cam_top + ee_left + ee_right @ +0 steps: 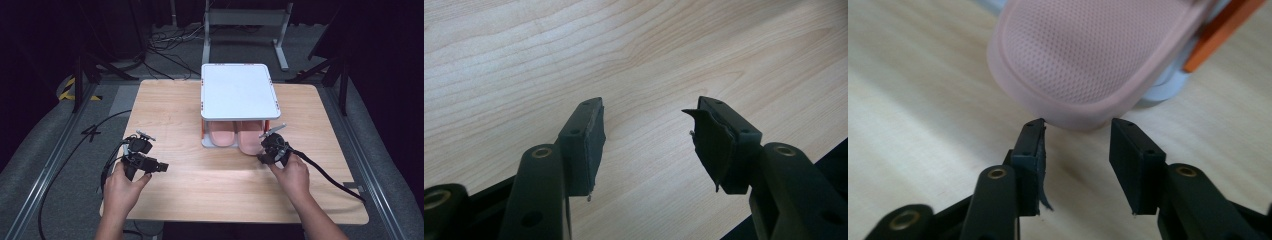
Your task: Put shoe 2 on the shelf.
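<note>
Right gripper: you hold it at the front of the white rack, just before the heel of the right slipper. In the right gripper view its jaws stand apart, with a gap between them, and they clamp nothing. The tip of one jaw is very close to the slipper's rim; I cannot tell if it touches.
Right slipper: pink, with a dotted sole surface. It lies on the lower shelf of the rack, and its heel end sticks out over the table toward you.
Left slipper: pink also, just beside the other one on the same shelf.
Rack: a white flat top on orange posts, standing at the middle of the far half of the table.
Left gripper: you hold it low over the left part of the table, well apart from the rack. In the left gripper view its jaws are wide apart over bare wood, holding nothing.
</note>
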A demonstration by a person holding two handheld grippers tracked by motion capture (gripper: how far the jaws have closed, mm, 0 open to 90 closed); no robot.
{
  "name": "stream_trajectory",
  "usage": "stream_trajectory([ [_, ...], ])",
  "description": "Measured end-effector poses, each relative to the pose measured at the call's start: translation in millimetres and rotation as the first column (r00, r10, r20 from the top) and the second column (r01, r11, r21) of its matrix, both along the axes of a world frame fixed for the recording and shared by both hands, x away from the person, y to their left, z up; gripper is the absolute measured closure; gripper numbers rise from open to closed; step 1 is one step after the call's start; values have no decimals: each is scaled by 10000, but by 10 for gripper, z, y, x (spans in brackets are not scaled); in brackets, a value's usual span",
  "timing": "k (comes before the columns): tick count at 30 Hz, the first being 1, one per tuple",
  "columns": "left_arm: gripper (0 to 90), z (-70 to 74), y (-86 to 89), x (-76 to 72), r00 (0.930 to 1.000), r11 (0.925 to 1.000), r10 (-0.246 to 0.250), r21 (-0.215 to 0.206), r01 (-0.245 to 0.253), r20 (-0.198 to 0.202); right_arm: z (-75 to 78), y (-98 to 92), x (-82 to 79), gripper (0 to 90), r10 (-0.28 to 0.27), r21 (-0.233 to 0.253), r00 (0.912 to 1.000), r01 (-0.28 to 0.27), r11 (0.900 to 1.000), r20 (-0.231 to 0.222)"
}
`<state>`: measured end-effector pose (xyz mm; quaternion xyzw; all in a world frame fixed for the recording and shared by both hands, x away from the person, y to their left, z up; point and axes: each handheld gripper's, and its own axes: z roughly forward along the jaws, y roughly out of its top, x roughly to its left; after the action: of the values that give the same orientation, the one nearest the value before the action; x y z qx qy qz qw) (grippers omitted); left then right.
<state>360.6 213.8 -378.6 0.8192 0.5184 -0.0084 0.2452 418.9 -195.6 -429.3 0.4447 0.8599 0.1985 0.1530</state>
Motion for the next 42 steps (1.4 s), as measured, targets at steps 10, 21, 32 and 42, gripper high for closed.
stream_trajectory([
  [10, 464, -30, 1, 28, 9999, 10000, -13, 1, 13, -120, -65, 47, 177, 643, 59, 634, 9992, -84, 9980, 401],
  [21, 465, -21, -25, 46, 9999, 10000, -73, -52, 72, -96, -94, 56, 204, 527, -149, 595, 9977, 110, 9982, 660],
  [32, 468, 9, -32, 5, 9999, 10000, -71, -4, 71, 120, 413, -187, -95, 486, 343, 1197, 9897, -511, 9915, 1390],
  [42, 463, 62, 19, -8, 9989, 9999, -114, 44, 112, 447, 784, -635, -338, 421, 876, 1085, 9906, -990, 9892, 1051],
])
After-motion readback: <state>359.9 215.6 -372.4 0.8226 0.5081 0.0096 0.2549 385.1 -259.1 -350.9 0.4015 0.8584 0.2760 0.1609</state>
